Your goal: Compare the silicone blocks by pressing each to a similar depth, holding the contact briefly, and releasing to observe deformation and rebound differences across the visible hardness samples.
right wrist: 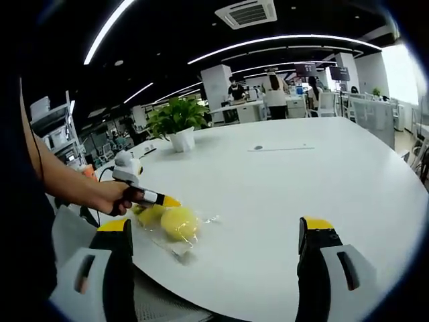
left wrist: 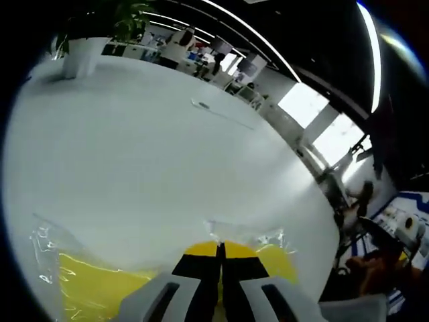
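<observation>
The left gripper (left wrist: 220, 251) hid most of the wrapped yellow block (right wrist: 179, 223), jaws together; the right gripper (right wrist: 216, 245) stood wide apart over the bench (right wrist: 281, 194); a potted plant (right wrist: 176, 124) sat beyond.

Left gripper view: very close, low over the broad white round table (left wrist: 167, 154), facing across it toward distant office desks. Right gripper view: farther back at the table's near edge, facing across toward a green potted plant (right wrist: 175, 121). Shared: tabletop, yellow plastic-wrapped silicone block (right wrist: 179, 223).
</observation>
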